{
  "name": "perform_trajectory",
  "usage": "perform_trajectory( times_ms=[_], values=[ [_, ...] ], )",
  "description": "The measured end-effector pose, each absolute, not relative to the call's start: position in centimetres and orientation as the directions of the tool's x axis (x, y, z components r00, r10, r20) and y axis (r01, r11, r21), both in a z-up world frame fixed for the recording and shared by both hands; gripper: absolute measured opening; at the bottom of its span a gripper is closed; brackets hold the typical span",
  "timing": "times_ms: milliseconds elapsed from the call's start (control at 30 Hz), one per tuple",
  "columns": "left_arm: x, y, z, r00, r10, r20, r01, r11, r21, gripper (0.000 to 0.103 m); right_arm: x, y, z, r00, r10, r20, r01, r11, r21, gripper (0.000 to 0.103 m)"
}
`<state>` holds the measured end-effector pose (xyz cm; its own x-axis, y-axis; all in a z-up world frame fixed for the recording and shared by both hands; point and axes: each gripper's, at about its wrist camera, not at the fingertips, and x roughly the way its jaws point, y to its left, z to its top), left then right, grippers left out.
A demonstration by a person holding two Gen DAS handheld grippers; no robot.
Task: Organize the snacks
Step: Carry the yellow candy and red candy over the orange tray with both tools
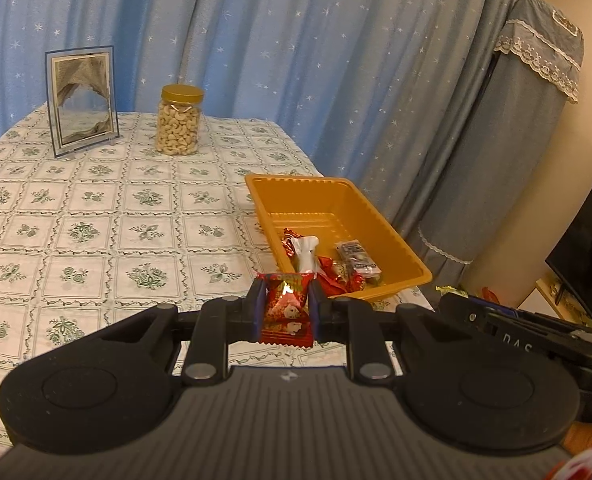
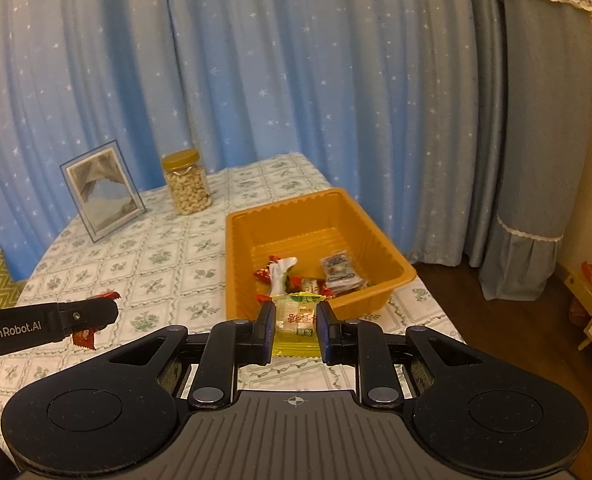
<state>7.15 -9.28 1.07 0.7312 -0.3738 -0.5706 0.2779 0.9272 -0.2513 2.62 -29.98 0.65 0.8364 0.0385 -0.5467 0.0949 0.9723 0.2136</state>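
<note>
A yellow-orange plastic tray [image 1: 320,196] [image 2: 316,216] sits near the table's right edge and holds several wrapped snacks [image 1: 328,264] [image 2: 308,276]. My left gripper [image 1: 285,308] is shut on a red snack packet [image 1: 286,304], just short of the tray's near rim. My right gripper [image 2: 296,322] is shut on a yellow-green snack packet [image 2: 297,320], also in front of the tray's near rim. In the right wrist view the left gripper [image 2: 92,316] shows at the left with the red snack packet [image 2: 84,336] in it. In the left wrist view the right gripper's body [image 1: 516,328] shows at the right.
A jar of cashews [image 1: 179,124] [image 2: 187,182] and a picture frame [image 1: 81,100] [image 2: 102,196] stand at the table's far side. The table [image 1: 96,220] has a floral cloth. Blue starry curtains [image 1: 296,60] hang behind, a covered tall object [image 1: 508,140] stands right.
</note>
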Motion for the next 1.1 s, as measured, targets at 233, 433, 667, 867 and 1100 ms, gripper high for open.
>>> perform_trajectory(
  times_ms=[233, 433, 667, 867, 1100],
  values=[
    [7.4, -10.0, 1.0, 0.722, -0.389, -0.573, 0.293, 0.921, -0.255, 0.019, 2.8, -30.4, 0.6, 0.835, 0.029, -0.549, 0.109, 0.970, 0.216, 0.022],
    [7.7, -10.7, 1.1, 0.716, -0.405, -0.569, 0.311, 0.914, -0.259, 0.019, 2.8, -30.8, 0.8, 0.840, 0.020, -0.542, 0.116, 0.969, 0.216, 0.022],
    [8.7, -12.0, 1.4, 0.710, -0.420, -0.565, 0.332, 0.907, -0.258, 0.019, 3.3, -32.0, 1.2, 0.849, 0.010, -0.528, 0.132, 0.964, 0.230, 0.022],
    [10.7, -13.8, 1.1, 0.695, -0.440, -0.568, 0.359, 0.897, -0.257, 0.019, 5.1, -33.1, 1.2, 0.851, 0.013, -0.525, 0.128, 0.964, 0.232, 0.022],
    [13.8, -16.1, -0.2, 0.671, -0.465, -0.577, 0.390, 0.884, -0.259, 0.019, 8.4, -34.7, 0.8, 0.849, 0.020, -0.529, 0.124, 0.964, 0.234, 0.022]
  ],
)
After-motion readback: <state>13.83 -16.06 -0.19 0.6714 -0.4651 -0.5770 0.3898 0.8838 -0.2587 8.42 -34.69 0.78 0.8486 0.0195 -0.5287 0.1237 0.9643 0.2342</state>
